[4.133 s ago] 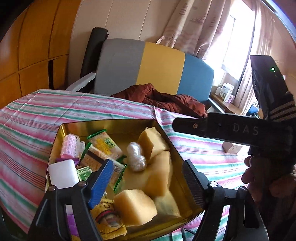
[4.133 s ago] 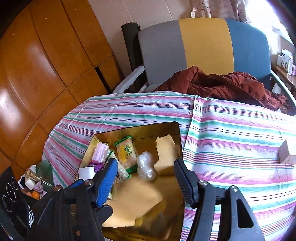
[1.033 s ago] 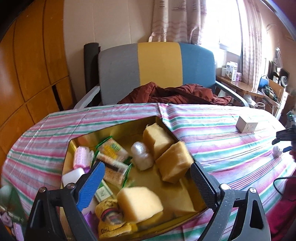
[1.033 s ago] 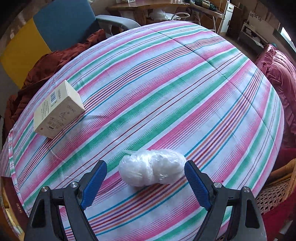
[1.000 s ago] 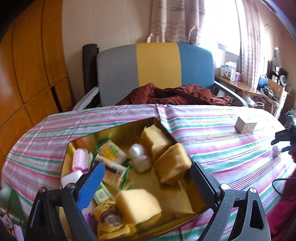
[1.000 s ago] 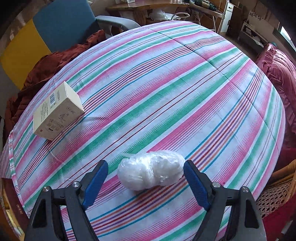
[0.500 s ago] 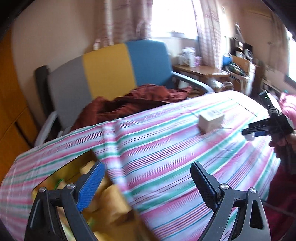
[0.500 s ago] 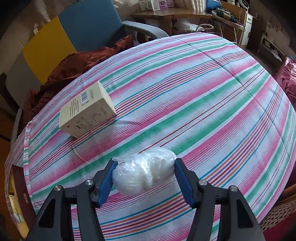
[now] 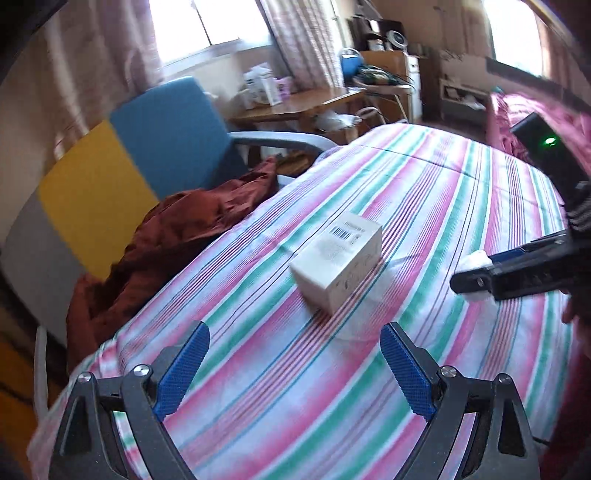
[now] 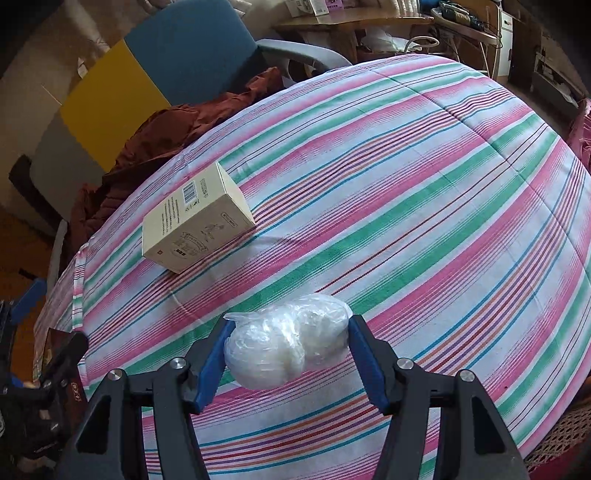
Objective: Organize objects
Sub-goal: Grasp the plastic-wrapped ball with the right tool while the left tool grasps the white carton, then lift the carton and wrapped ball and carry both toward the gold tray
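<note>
Right claw grips plastic-wrapped bundle; left view hides it.

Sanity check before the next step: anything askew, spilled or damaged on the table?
Nothing spilled or damaged. The cream box lies on its side, skewed to the tablecloth stripes. The plastic-wrapped white bundle looks intact in the right claw. The left claw is open, empty.

Sunlit curtained window behind tricolour armchair, wooden desk
</note>
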`<state>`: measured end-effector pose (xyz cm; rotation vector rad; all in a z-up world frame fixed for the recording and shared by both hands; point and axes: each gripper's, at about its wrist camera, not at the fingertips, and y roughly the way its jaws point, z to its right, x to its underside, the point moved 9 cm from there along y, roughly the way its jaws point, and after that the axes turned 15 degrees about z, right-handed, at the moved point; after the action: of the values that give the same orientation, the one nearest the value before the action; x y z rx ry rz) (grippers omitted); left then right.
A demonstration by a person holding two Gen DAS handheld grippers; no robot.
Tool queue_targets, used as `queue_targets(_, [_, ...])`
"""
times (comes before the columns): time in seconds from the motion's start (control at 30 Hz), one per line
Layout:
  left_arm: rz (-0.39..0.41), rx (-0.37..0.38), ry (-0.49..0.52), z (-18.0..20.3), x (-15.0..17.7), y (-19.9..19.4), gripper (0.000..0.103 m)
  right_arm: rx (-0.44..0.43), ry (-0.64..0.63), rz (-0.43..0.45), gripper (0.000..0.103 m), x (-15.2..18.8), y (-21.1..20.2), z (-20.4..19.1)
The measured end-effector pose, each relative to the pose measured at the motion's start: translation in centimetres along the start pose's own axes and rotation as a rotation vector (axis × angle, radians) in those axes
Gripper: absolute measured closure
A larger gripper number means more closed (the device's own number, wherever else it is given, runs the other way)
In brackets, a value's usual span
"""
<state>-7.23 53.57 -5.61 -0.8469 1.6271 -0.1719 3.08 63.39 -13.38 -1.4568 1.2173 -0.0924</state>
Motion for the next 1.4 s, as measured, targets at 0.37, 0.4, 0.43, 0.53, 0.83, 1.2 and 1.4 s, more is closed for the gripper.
queue_targets(0.37, [-0.095,0.07,0.159,2.2,-1.0,9.3,0.006,-0.048,0.022,-0.054,0.039,0.5,1.1,-0.8])
queue_targets(0.4, [-0.096,0.079,0.173,2.4,-1.1,9.8,0.006,-0.05,0.023,-0.059,0.039,0.6,1.2,-0.9])
queue_targets(0.43, [-0.099,0.082,0.185,2.4,-1.2,10.2,0.004,-0.053,0.021,-0.061,0.039,0.6,1.2,-1.0])
queue_targets(0.53, [-0.108,0.08,0.219,2.5,-1.3,11.6,0.002,-0.059,0.018,-0.064,0.039,0.7,1.1,-1.1])
queue_targets(0.83, [-0.221,0.159,0.084,3.8,0.8,12.7,0.048,-0.054,0.02,-0.077,0.039,1.0,1.2,-1.2])
queue_targets(1.2, [-0.28,-0.024,-0.198,1.7,7.2,2.7,0.053,-0.116,-0.017,-0.09,0.039,1.6,0.9,-3.3])
queue_targets(1.4, [-0.269,-0.11,-0.313,2.2,12.2,-4.8,0.053,-0.218,-0.109,-0.131,0.039,2.6,0.7,-5.9])
